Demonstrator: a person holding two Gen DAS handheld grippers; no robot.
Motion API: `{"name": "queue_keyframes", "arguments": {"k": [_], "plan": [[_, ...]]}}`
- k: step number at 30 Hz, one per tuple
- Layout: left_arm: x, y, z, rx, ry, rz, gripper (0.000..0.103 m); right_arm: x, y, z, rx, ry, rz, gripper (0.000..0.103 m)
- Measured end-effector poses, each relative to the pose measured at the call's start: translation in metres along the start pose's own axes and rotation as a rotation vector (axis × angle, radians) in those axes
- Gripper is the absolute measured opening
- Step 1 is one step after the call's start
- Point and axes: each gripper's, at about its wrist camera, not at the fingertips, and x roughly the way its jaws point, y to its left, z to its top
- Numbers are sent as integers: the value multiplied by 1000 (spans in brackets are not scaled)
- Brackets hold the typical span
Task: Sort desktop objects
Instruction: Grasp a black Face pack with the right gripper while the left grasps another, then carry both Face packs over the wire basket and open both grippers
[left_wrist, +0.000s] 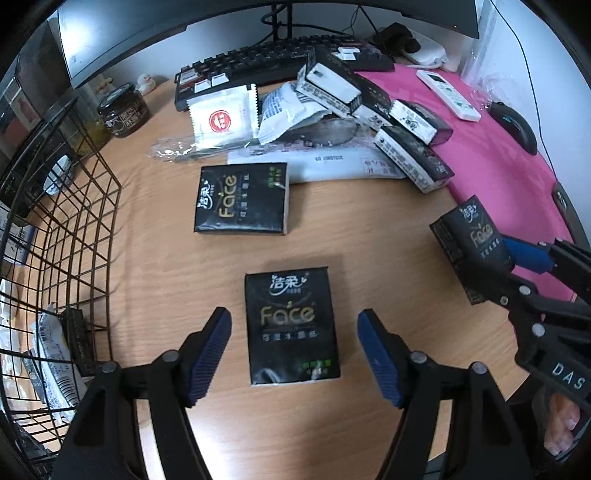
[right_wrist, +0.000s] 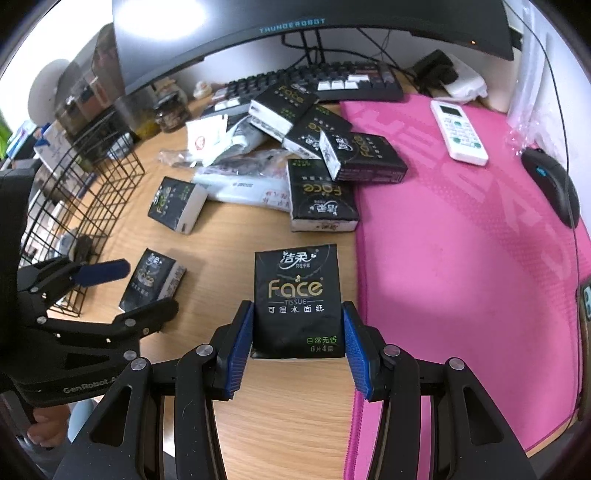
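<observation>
- Wire basket (left_wrist: 74, 229) at the frame's left edge, likely where the packs go.
- Left gripper (left_wrist: 293, 352), jaws open, straddles a tissue pack (left_wrist: 291, 325) lying flat on the surface, lined up for grasping.
- Right gripper (right_wrist: 298, 345), jaws clamped on another tissue pack (right_wrist: 297, 299), lower centre.

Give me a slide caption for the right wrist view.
Right claw shut on a tissue pack above the desk, beside the pink mat.
</observation>
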Motion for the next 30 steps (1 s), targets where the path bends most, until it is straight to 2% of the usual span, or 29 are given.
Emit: {"name": "queue_keyframes", "arguments": {"k": [4, 6, 8, 17, 21, 24, 27, 30], "plan": [[3, 3, -1, -2, 4, 4, 75, 2, 0, 0, 4, 3, -2, 47], [4, 4, -1, -2, 7, -1, 69, 3, 1, 0, 5, 5, -3, 47], [6, 5, -2, 2, 18, -3, 55, 3, 2, 0, 3, 6, -1, 47], [0, 3, -4, 17, 12, 1, 52, -1, 7, -1, 1, -1, -2, 47], [-29, 5, -4, 19, -47, -1, 52, -15, 14, 7, -16, -26, 10, 47], [-63, 15, -4, 4, -117, 3, 52, -33, 34, 20, -62, -67, 23, 47], [-101, 39, -5, -36, -192, 16, 52, -53, 72, 37, -133, -109, 80, 47], [-134, 78, -12, -95, -259, 64, 52, -69, 118, 53, -216, -151, 139, 47]]}}
